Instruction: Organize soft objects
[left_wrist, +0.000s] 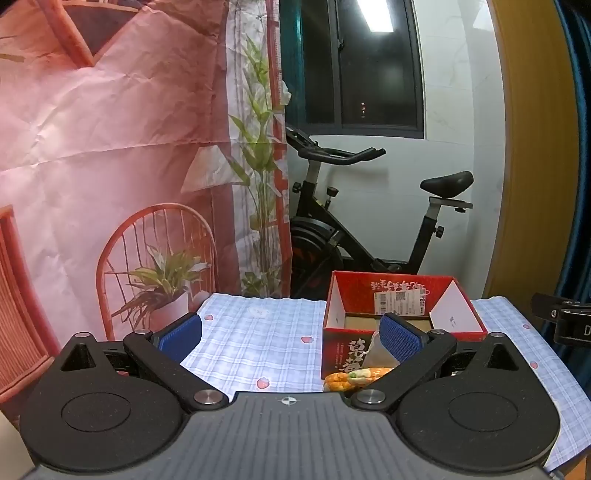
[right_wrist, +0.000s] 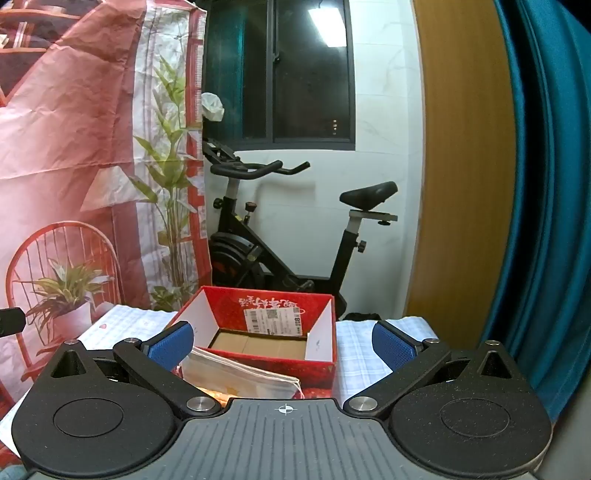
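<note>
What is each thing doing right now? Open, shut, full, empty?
Left gripper: open, holding nothing.
Right gripper: open, holding nothing.
Red box: open on top, looks empty.
Plush toy: lying on tablecloth, against the box.
Clear pouch: lying before the box.

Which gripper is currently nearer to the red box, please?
Right. The right gripper faces the red box head-on; the left gripper sits off to the box's left.

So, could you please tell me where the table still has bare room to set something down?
The widest bare stretch of tablecloth lies left of the red box, reaching the table's far and left edges. A narrower strip runs along the box's right side. It is crowded in front of the box, where the plush toy and the pouch lie.
</note>
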